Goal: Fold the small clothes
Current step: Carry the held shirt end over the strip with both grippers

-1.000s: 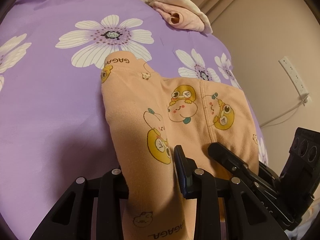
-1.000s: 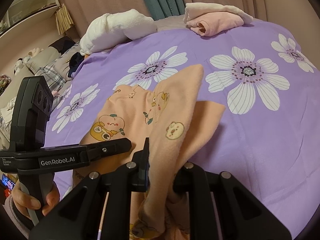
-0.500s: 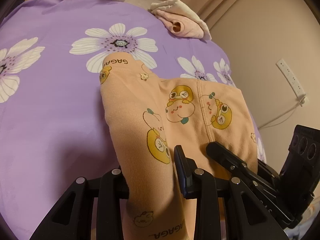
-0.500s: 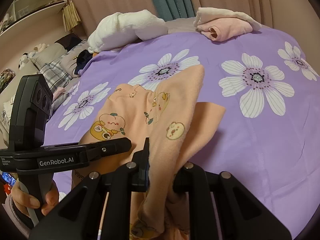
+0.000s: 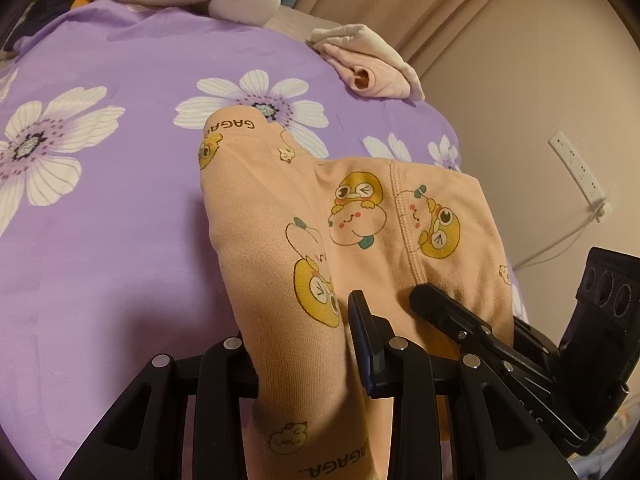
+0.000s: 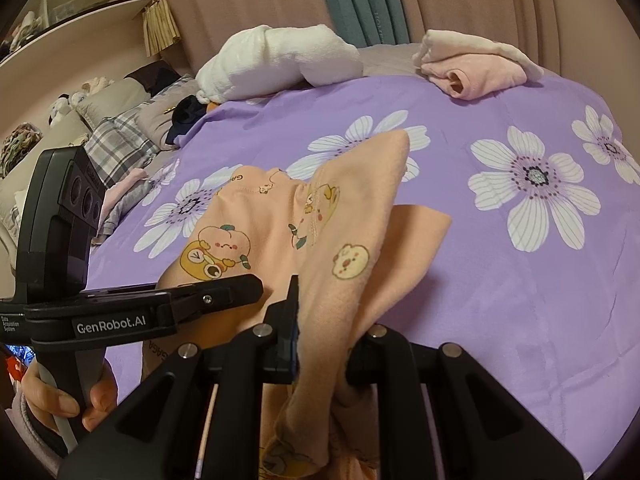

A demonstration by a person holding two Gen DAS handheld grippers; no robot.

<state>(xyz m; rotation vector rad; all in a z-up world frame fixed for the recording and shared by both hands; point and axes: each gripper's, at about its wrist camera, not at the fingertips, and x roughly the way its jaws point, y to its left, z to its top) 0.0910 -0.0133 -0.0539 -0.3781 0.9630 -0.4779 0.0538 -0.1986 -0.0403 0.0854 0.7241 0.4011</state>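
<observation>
Left gripper [image 5: 308, 344] clamps one edge of the peach garment [image 5: 360, 216]; right gripper [image 6: 328, 340] clamps another. Its far end drapes onto the purple bed [image 6: 520, 280], near edge lifted.

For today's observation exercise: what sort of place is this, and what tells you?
Probably a bedroom: a purple flowered bedsheet covers a bed, pillows lie along its far side, and curtains hang behind.

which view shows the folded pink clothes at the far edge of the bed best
The right wrist view: the folded pink clothes lie unblocked, with the whole stack visible. The left wrist view shows them smaller, pressed toward the frame's top.
</observation>
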